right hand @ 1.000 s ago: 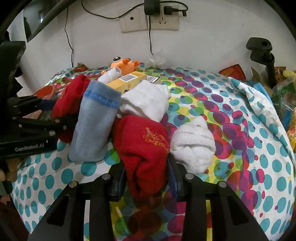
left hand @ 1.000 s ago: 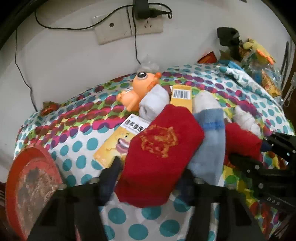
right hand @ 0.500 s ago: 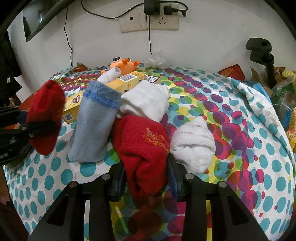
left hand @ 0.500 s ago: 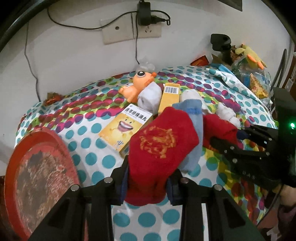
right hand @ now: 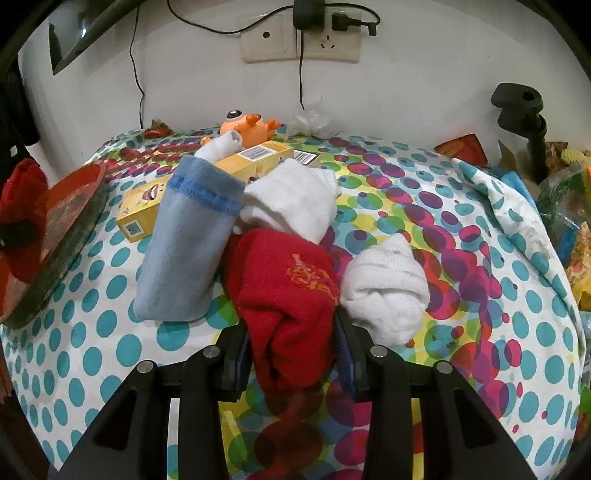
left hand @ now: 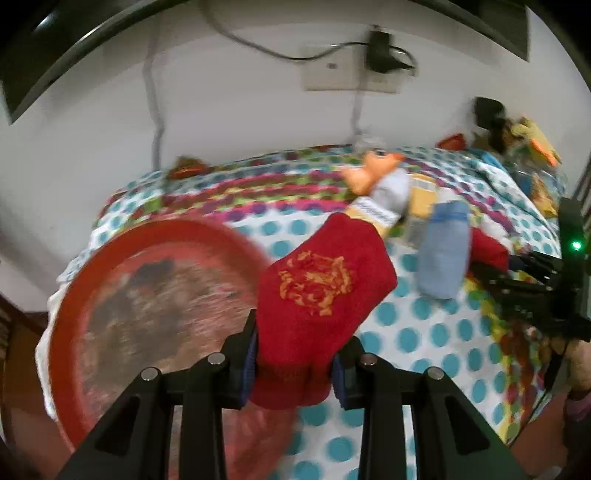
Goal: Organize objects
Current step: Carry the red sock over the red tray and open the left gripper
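My left gripper (left hand: 293, 363) clamps a red embroidered sock (left hand: 321, 291) beside the round red tray (left hand: 147, 295); my right gripper (right hand: 291, 350) pinches its matching red sock (right hand: 288, 302).

A: Wall, top centre? Double socket plate (right hand: 300, 40), black charger (right hand: 308, 14) plugged in.
B: Noted. Right edge: black clamp stand (right hand: 521, 122); snack packets (right hand: 565, 206) piled below it.

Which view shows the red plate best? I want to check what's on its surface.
The left wrist view: the red plate faces the camera nearly whole, its dark, worn centre showing, though motion-blurred and partly behind the held red sock. The right wrist view shows the plate only edge-on at the left margin.
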Motion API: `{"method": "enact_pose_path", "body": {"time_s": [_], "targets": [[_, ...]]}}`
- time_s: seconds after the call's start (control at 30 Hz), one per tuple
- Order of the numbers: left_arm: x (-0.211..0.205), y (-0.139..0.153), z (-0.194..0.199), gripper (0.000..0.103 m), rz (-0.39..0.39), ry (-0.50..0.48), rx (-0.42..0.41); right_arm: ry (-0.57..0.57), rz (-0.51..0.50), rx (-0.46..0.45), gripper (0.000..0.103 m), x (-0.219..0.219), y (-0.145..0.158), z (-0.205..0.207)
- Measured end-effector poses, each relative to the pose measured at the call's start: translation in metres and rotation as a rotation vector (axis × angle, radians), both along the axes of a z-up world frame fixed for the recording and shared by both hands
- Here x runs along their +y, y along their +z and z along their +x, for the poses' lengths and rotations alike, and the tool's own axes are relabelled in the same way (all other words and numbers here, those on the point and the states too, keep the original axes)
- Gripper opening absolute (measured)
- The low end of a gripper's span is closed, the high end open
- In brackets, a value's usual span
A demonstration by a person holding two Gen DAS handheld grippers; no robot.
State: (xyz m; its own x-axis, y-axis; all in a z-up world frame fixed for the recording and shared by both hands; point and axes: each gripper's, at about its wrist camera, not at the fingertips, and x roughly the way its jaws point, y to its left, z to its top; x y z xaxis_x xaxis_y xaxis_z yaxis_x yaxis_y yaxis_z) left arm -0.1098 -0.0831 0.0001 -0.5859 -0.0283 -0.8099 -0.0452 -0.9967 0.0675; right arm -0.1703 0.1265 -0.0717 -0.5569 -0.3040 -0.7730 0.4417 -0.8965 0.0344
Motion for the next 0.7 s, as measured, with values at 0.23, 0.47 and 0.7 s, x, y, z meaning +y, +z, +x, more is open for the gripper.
{"method": "enact_pose_path", "body": {"time_s": [0.23, 0.47, 0.7], "targets": [[-0.066, 0.004, 0.014, 0.033, -0.039, 0.128, -0.005, 0.001, 0.006, 0.002, 0.036, -0.002, -0.001, 0.000], [-0.130, -0.008, 0.022, 0.033, -0.058, 0.275, -0.042, 0.001, 0.005, 0.002, 0.037, -0.004, -0.002, 0.000], [-0.185, -0.024, 0.026, 0.033, -0.062, 0.403, -0.078, 0.002, 0.007, 0.003, 0.037, -0.006, -0.002, 0.000]]}}
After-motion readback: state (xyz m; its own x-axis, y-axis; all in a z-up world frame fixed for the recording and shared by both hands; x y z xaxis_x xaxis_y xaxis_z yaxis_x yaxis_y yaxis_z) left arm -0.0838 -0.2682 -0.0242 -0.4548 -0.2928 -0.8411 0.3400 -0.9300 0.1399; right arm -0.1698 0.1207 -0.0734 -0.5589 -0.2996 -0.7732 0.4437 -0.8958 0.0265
